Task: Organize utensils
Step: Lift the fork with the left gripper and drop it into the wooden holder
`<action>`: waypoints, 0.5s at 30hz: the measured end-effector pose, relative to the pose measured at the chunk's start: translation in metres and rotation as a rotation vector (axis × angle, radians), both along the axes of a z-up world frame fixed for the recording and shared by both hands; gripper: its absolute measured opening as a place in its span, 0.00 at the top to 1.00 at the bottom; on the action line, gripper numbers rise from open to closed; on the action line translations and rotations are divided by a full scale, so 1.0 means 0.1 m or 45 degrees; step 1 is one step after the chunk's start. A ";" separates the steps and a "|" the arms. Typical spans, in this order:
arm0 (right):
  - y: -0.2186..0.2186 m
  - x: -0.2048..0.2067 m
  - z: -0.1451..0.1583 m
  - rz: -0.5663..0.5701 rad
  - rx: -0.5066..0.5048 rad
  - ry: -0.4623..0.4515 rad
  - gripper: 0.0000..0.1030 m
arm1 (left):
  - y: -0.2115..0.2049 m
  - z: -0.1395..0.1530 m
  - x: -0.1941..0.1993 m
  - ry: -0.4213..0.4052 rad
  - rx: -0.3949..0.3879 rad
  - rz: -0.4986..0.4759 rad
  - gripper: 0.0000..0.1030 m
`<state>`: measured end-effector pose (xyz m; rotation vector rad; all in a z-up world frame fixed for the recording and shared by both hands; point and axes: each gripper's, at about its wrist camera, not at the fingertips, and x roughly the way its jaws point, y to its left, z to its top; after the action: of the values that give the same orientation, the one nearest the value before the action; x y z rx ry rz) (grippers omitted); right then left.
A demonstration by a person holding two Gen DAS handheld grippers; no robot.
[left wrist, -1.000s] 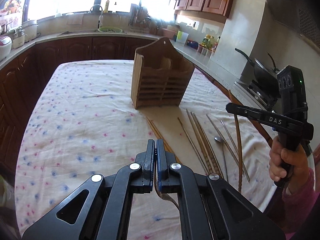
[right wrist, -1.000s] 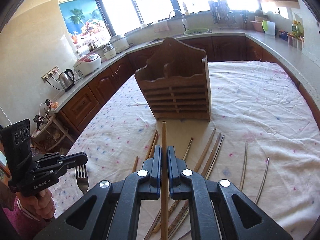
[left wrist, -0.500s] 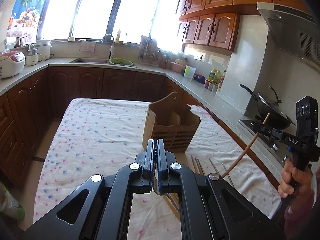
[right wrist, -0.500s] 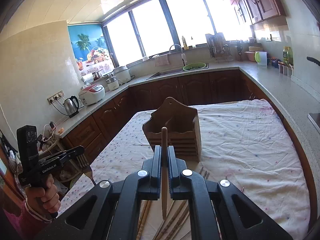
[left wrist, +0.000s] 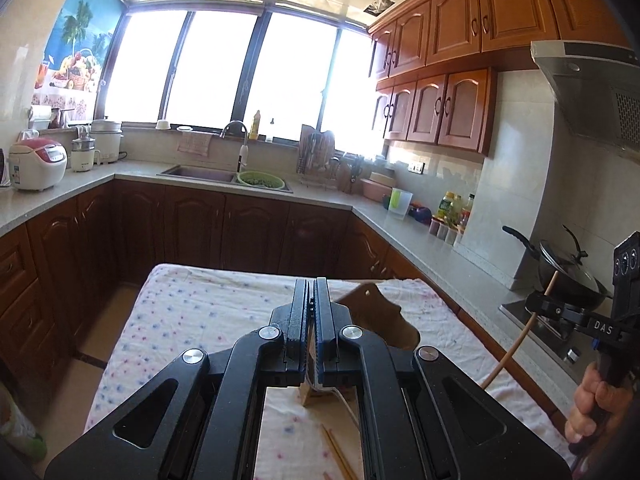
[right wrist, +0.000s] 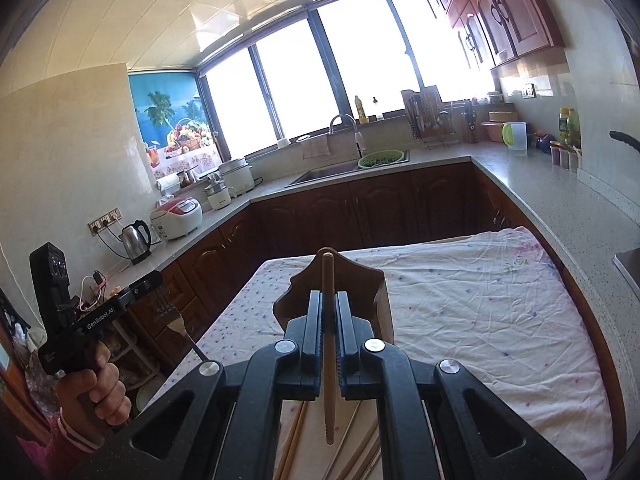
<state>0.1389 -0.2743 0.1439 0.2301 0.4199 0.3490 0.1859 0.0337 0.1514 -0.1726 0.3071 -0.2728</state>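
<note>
**Fork and chopstick held above the desk**

The left claw (left wrist: pixel 311 320) is pressed together on the handle of a fork (right wrist: pixel 176 326); in the right wrist view the fork is seen at nine o'clock, its tines pointing up beside the claw's tip, the claw gripped by a hand (right wrist: pixel 96 384) in a pink sleeve. The right claw (right wrist: pixel 329 320) is pinched on a wooden chopstick (right wrist: pixel 328 344), which runs up between the jaws and ends at twelve o'clock in front of the wooden holder (right wrist: pixel 376 300); in the left wrist view the same chopstick (left wrist: pixel 516 344) is seen slanting at three o'clock under the other claw (left wrist: pixel 560 312). The holder is stood on the desk (right wrist: pixel 480 320), which is covered by a dotted cloth; it is partly hidden behind both claws. More chopsticks (right wrist: pixel 294 436) are left lying on the cloth at six o'clock, below the right claw.
</note>
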 end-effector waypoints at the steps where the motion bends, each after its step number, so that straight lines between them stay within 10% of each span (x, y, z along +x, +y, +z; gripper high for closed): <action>1: -0.02 0.05 0.06 -0.005 0.009 -0.016 0.95 | -0.01 0.05 0.05 -0.018 -0.003 0.010 0.98; 9: -0.12 0.59 0.55 -0.087 0.089 -0.177 0.95 | -0.26 0.32 0.64 -0.143 0.060 0.112 0.98; 15: -0.09 1.16 0.28 -0.152 0.113 -0.117 0.95 | -0.44 0.00 1.11 -0.106 0.095 0.173 0.98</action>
<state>0.2547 -0.2837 0.1715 0.3230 0.2985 0.2603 0.2973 -0.0108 0.1511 -0.1077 0.2217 -0.1337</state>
